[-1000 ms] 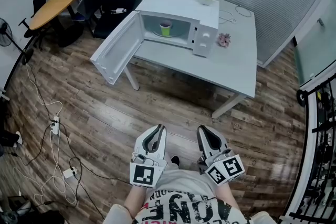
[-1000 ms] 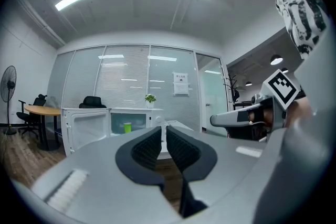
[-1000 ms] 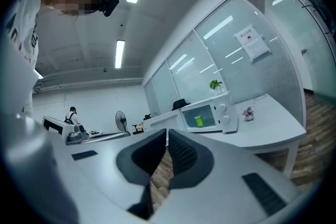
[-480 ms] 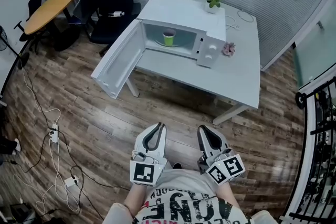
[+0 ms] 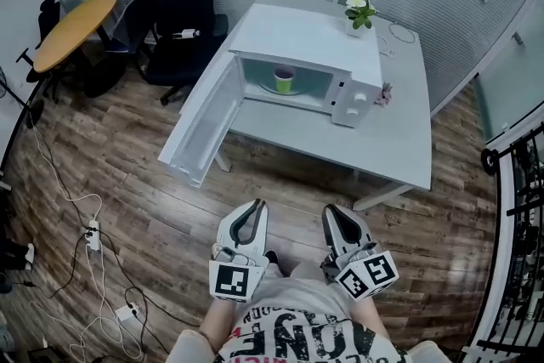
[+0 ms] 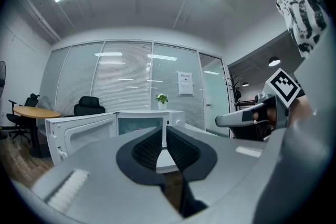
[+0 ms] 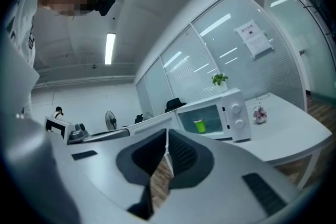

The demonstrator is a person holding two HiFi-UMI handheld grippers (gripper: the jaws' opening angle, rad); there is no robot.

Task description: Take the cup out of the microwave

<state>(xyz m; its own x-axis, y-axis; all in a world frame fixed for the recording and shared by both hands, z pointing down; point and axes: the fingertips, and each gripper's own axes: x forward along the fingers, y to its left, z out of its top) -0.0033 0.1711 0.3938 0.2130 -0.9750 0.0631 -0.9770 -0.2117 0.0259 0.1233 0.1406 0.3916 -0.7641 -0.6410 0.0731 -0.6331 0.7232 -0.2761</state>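
Observation:
A white microwave (image 5: 306,34) stands on a pale grey table (image 5: 374,140) with its door (image 5: 204,127) swung wide to the left. Inside it a green cup (image 5: 285,80) sits on the turntable; the right gripper view also shows the cup (image 7: 199,125) behind the opening. My left gripper (image 5: 252,212) and right gripper (image 5: 336,218) hover side by side close to my body, well short of the table, both pointing level toward the microwave. Each has its jaws shut with nothing between them.
A small potted plant (image 5: 358,10) stands on the table behind the microwave and a pink flower (image 5: 387,93) lies to its right. A black office chair (image 5: 178,4) and a round wooden table (image 5: 72,21) are at the far left. Cables and a power strip (image 5: 92,235) trail over the wood floor.
The microwave and table sit lower and nearer in the head view than a second ago, so I have come closer. Both grippers keep their place before my body, still shut.

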